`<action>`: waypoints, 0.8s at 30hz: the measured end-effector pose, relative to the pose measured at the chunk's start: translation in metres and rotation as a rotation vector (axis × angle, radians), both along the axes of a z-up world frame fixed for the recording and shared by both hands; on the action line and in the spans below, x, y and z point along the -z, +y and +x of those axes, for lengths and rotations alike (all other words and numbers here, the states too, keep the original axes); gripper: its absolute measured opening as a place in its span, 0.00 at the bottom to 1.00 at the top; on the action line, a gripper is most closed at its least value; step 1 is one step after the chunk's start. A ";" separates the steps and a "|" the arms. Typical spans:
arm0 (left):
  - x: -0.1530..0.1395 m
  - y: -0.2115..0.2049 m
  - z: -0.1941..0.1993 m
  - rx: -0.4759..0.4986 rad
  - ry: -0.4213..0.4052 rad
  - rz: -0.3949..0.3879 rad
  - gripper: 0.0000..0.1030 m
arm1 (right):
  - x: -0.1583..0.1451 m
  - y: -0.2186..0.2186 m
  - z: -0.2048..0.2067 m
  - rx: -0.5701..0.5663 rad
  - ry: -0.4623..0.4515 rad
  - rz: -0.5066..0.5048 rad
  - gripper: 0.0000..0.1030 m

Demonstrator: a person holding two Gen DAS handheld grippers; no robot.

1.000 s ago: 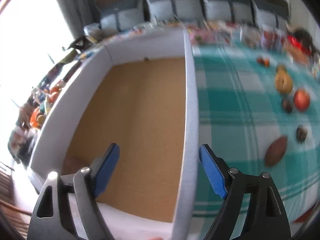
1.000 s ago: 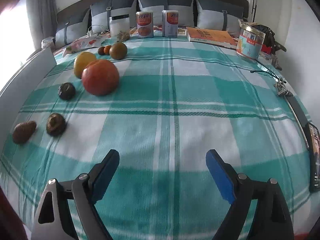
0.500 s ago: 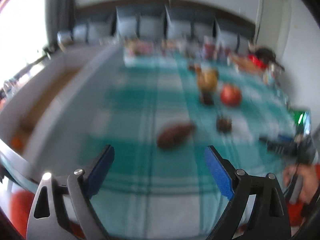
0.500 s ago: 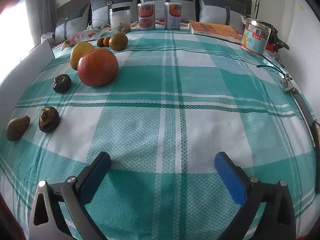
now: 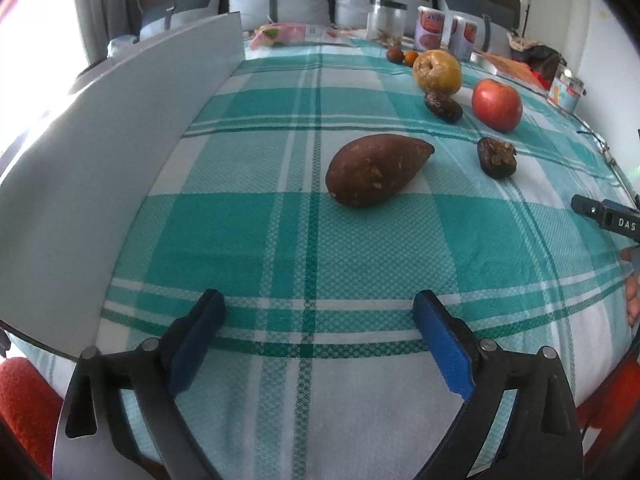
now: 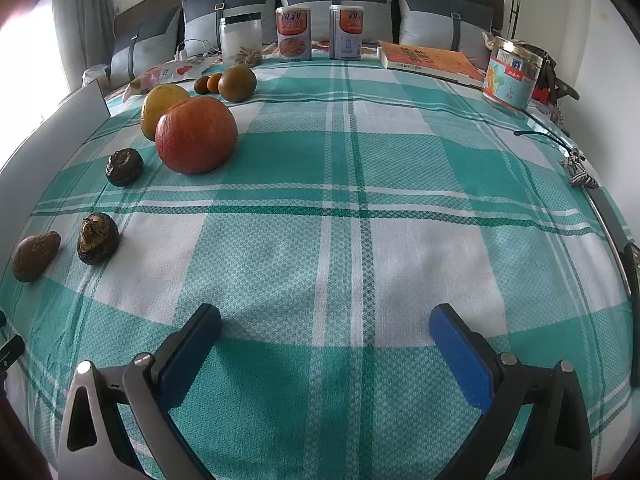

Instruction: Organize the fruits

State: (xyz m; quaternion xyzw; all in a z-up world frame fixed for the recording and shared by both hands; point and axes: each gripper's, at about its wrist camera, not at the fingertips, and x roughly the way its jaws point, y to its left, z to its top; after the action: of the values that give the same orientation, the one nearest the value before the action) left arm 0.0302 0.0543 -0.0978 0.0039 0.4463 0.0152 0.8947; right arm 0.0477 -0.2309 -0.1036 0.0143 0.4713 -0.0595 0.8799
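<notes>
My left gripper (image 5: 320, 320) is open and empty, low over the checked cloth, facing a brown sweet potato (image 5: 376, 168) that lies ahead, apart from it. Behind lie two dark wrinkled fruits (image 5: 496, 157) (image 5: 442, 106), a red apple (image 5: 497, 105), a yellow pear (image 5: 437, 71) and small oranges (image 5: 410, 57). My right gripper (image 6: 326, 330) is open and empty over bare cloth. In the right wrist view the apple (image 6: 196, 134), pear (image 6: 160, 110), dark fruits (image 6: 98, 238) (image 6: 124, 167), sweet potato (image 6: 34, 255) and a green-brown round fruit (image 6: 237, 83) lie at the left.
A white box wall (image 5: 100, 152) stands along the left. Cans (image 6: 294, 34) (image 6: 346, 32), a clear jar (image 6: 241, 40), an orange book (image 6: 430, 60) and a tin (image 6: 512, 78) line the far edge. Keys (image 6: 578, 172) lie at the right. The right gripper's tip shows in the left wrist view (image 5: 604, 216).
My left gripper has swung from above the inside of the white box to the cloth, and now faces the sweet potato. My right gripper has moved slightly forward and stayed open.
</notes>
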 end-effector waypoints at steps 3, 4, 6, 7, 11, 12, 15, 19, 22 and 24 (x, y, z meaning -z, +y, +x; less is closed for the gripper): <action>0.002 0.001 0.001 0.000 -0.002 0.001 0.95 | 0.000 0.000 0.000 0.000 0.000 0.000 1.00; 0.002 0.001 0.000 -0.001 -0.006 0.003 0.95 | 0.000 0.000 0.000 0.000 0.000 0.000 1.00; 0.002 0.001 0.001 -0.003 -0.009 0.004 0.95 | 0.000 0.000 0.000 0.000 0.000 0.000 1.00; 0.002 0.001 0.001 -0.003 -0.009 0.005 0.95 | 0.000 0.000 0.000 0.000 0.000 0.000 1.00; 0.002 0.001 0.001 -0.005 -0.009 0.007 0.96 | 0.000 0.000 0.001 0.000 0.000 0.000 1.00; 0.002 0.001 0.001 -0.006 -0.010 0.008 0.96 | 0.000 0.000 0.001 0.000 0.000 0.000 1.00; 0.002 0.001 0.001 -0.008 -0.011 0.010 0.97 | 0.000 0.000 0.001 0.000 -0.001 0.000 1.00; 0.003 0.001 0.001 -0.010 -0.015 0.011 0.97 | 0.000 0.000 0.001 0.000 -0.001 0.000 1.00; 0.003 0.001 0.001 -0.012 -0.016 0.011 0.98 | 0.000 0.000 0.001 0.000 -0.001 0.000 1.00; 0.003 0.001 0.001 -0.012 -0.016 0.012 0.98 | 0.000 0.000 0.001 0.000 -0.001 0.000 1.00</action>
State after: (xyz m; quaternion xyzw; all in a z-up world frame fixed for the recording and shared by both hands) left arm 0.0312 0.0557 -0.1004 0.0062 0.4391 0.0233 0.8981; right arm 0.0486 -0.2312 -0.1041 0.0144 0.4709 -0.0596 0.8800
